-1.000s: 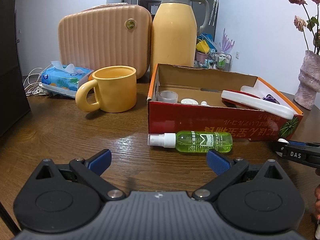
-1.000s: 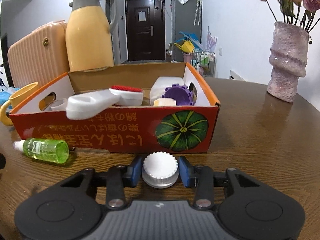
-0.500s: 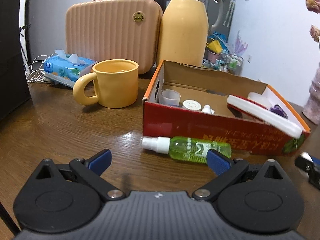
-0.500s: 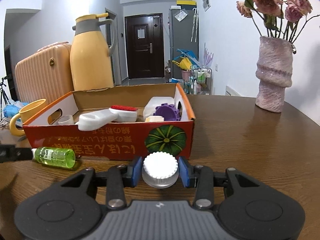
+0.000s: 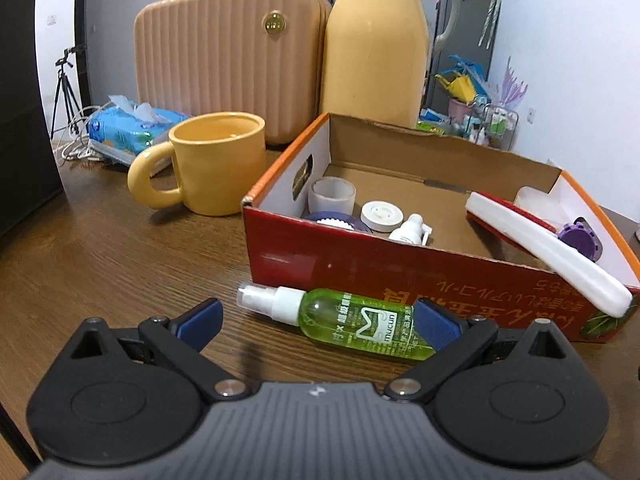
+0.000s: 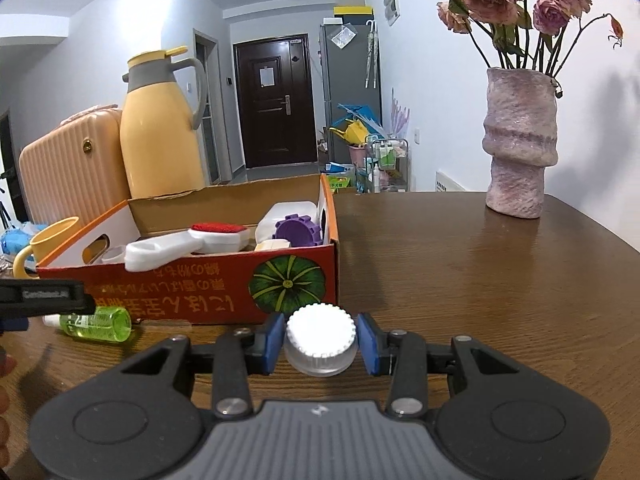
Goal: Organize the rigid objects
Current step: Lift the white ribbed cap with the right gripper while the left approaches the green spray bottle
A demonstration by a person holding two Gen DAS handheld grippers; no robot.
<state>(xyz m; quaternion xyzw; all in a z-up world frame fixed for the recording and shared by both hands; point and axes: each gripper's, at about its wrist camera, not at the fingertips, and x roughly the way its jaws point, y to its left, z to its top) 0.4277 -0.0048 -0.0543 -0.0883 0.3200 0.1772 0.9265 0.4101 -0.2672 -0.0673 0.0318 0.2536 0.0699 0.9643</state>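
Glossy wooden table (image 6: pixel 460 280), matt cardboard box (image 5: pixel 400 276), rough vase (image 6: pixel 518 144)

Bright even indoor light, sharp pics, glare on table (image 6: pixel 460 240), fisheye bending w/ dark corners.

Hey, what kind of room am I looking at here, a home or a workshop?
Most likely a home, a living or dining area. A wooden table carries a vase of dried roses and a yellow thermos jug, and a dark entrance door stands at the end of a hallway.
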